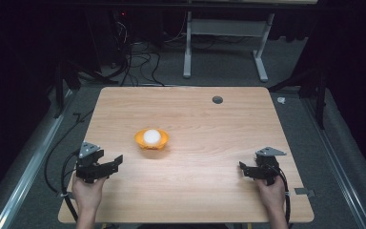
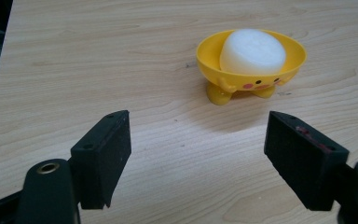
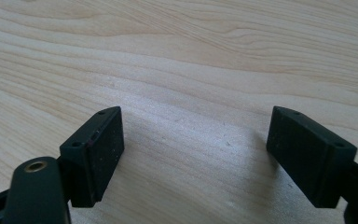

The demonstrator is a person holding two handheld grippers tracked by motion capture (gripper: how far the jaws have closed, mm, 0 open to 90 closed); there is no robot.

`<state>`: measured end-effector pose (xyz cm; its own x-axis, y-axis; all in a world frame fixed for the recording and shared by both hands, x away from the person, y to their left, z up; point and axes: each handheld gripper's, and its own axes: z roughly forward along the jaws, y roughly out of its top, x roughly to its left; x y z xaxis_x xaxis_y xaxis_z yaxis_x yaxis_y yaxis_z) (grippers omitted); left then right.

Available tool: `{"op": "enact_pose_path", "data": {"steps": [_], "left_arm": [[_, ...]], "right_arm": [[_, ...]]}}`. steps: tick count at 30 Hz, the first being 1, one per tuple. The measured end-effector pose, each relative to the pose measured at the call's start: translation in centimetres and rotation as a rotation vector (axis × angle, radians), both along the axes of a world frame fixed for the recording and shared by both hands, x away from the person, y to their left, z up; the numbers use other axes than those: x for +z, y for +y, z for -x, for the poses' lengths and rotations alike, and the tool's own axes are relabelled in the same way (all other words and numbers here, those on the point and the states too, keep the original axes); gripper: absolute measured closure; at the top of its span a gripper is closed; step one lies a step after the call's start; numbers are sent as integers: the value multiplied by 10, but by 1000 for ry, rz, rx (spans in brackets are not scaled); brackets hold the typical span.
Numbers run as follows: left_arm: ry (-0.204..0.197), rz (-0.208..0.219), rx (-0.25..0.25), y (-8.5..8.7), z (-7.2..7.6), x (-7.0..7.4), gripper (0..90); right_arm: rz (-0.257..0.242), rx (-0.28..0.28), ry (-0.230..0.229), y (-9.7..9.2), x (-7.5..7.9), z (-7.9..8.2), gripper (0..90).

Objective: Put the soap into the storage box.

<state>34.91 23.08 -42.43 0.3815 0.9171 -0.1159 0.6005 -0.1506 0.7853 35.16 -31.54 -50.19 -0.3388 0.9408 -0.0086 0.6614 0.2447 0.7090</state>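
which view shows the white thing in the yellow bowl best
The left gripper view: the white lump sits close and sharp inside the yellow bowl, just past the open left gripper. The high view shows it small and glary, mid-table. The right gripper view looks at bare table between the open right gripper.

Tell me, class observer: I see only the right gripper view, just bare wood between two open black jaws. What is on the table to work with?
Observer: A yellow bowl stands near the table's middle, with a white round object in it.
Operator: Which gripper is closer to it?
Observer: The left gripper; its jaws point toward the bowl, though apart from it.
Operator: Is that gripper ready to grasp?
Observer: Its jaws stand wide open, holding nothing, in the left gripper view.
Operator: Any detail on the bowl?
Observer: It has a painted face and small feet.
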Motion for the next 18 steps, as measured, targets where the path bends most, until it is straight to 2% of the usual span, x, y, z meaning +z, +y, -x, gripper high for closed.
{"op": "enact_pose_path", "data": {"steps": [18], "left_arm": [[49,15,-9,-6,-2,-18,238]], "right_arm": [[1,-1,-1,0,0,0,199]]}}
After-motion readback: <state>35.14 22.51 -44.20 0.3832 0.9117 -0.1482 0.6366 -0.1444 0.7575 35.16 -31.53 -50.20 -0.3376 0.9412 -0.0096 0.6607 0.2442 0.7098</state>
